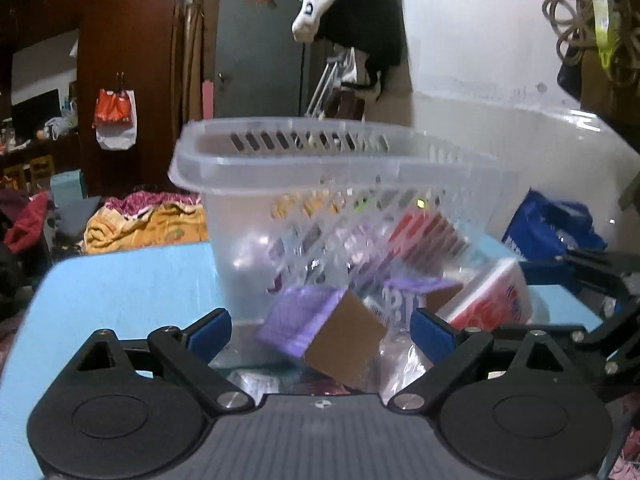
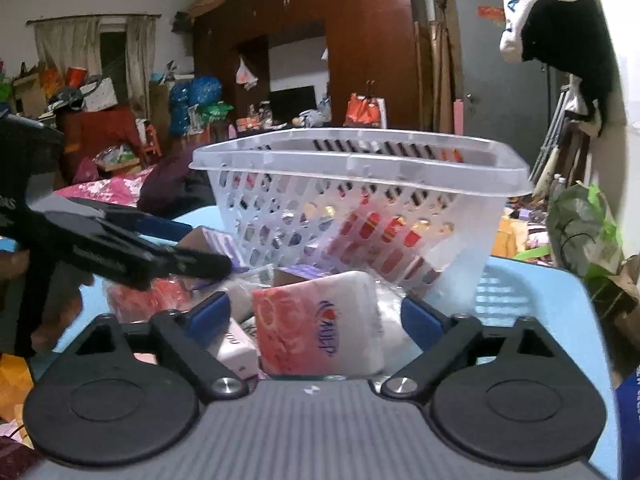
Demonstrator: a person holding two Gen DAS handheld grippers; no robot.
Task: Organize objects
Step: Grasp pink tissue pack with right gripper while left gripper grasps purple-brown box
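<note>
A clear slotted basket [image 1: 320, 184] stands on the blue tabletop [image 1: 120, 280], a few packets already inside. Loose items lie in a heap against its near wall. The left gripper [image 1: 322, 330] hangs with its jaws spread wide and empty, a purple-wrapped box [image 1: 320, 328] straight ahead between them, its long axis slanting down to the right. The right gripper [image 2: 314, 318] is also wide open and empty, with a pink-and-white tissue pack [image 2: 316, 320] lying between its jaws. Each gripper seems nearest to the item in front of it.

A dark wooden wardrobe [image 2: 352, 40] stood behind. An orange-and-white bag [image 1: 114, 118] hung on it. Curtains [image 2: 92, 46] covered the window.
</note>
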